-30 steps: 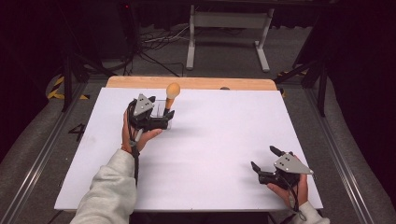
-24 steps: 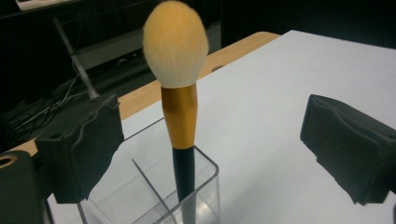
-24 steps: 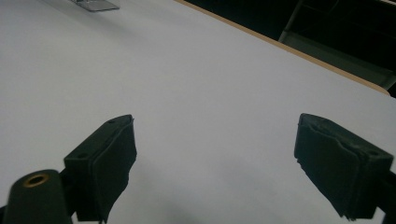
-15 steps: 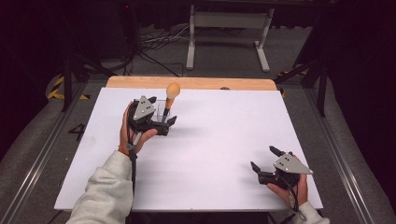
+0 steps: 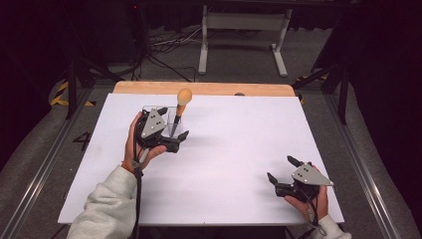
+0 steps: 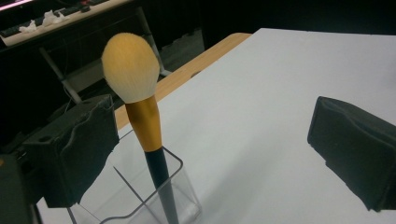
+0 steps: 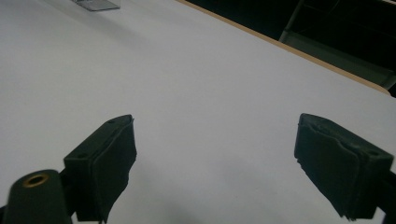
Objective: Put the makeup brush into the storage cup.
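Note:
A makeup brush (image 5: 183, 96) with a pale orange head, gold ferrule and black handle stands tilted in a clear plastic box (image 5: 151, 110) at the back left of the white table (image 5: 234, 139). My left gripper (image 5: 172, 123) is open, one jaw on each side of the brush. In the left gripper view the brush (image 6: 141, 116) rises from the box (image 6: 187, 201) nearer the left pad (image 6: 77, 149), with a small gap between them; the left gripper (image 6: 215, 149) holds nothing. My right gripper (image 5: 280, 168) rests open at the front right, with bare table between the jaws of the right gripper (image 7: 215, 158).
A wooden strip (image 5: 209, 88) borders the table's far edge. Beyond it, a white metal stand (image 5: 239, 30) and cables lie on the dark floor. A corner of the clear box (image 7: 95, 3) shows far off in the right gripper view.
My left gripper has drifted slightly toward the person and turned a little. The brush, the box and the right gripper stay where they were.

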Demonstrator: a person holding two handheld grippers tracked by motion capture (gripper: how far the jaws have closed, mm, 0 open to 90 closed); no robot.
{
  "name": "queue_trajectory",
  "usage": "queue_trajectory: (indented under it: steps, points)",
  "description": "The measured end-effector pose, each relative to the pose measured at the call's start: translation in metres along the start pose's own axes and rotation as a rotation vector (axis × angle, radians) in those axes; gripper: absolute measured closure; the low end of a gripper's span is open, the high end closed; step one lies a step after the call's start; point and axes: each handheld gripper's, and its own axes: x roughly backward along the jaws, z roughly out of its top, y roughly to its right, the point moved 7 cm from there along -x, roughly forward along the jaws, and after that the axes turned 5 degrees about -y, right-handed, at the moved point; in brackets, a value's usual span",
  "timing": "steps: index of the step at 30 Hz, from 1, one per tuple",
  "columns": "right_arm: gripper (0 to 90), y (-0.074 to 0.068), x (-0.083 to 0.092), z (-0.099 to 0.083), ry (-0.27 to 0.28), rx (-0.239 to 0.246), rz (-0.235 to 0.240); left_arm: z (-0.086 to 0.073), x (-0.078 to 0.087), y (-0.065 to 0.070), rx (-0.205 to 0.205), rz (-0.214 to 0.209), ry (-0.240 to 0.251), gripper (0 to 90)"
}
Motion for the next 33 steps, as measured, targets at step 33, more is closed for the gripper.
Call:
queue_trajectory:
  steps: [33]
  points:
    - [13.7,-0.001,0.001,0.000,0.001,0.003,0.007,-0.035,0.031,0.019,-0.071,-0.047,-0.024,2.0]
